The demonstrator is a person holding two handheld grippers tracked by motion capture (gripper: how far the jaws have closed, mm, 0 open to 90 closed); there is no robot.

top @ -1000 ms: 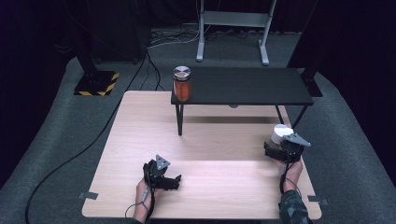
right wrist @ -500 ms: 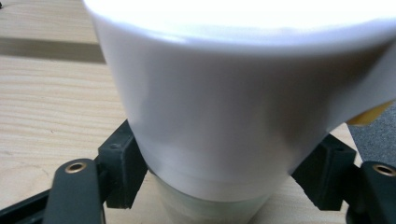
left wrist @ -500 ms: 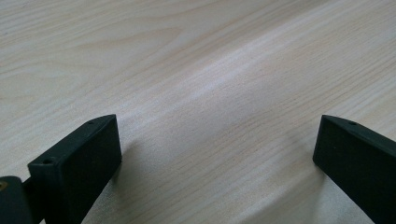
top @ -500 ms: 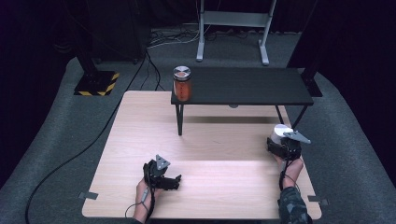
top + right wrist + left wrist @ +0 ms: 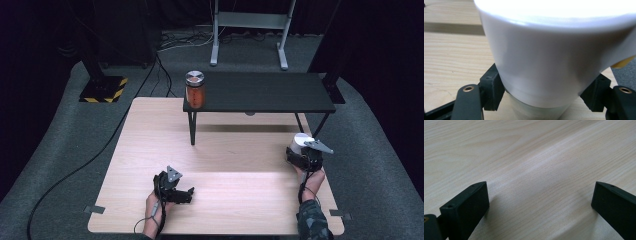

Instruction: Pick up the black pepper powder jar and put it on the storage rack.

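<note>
Right gripper (image 5: 541, 95) clamps the white cup (image 5: 554, 57) low; lift straight, level. Left gripper (image 5: 539, 205) rests wide open, empty, on the tabletop (image 5: 240, 165).

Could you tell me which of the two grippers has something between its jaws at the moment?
The right gripper, at the table's right edge: its jaws flank a white cup. The left gripper is open over bare wood.

Dark lab or studio: grey carpet (image 5: 60, 150), hazard-striped stand base (image 5: 103, 90), trailing cables (image 5: 80, 167).
</note>
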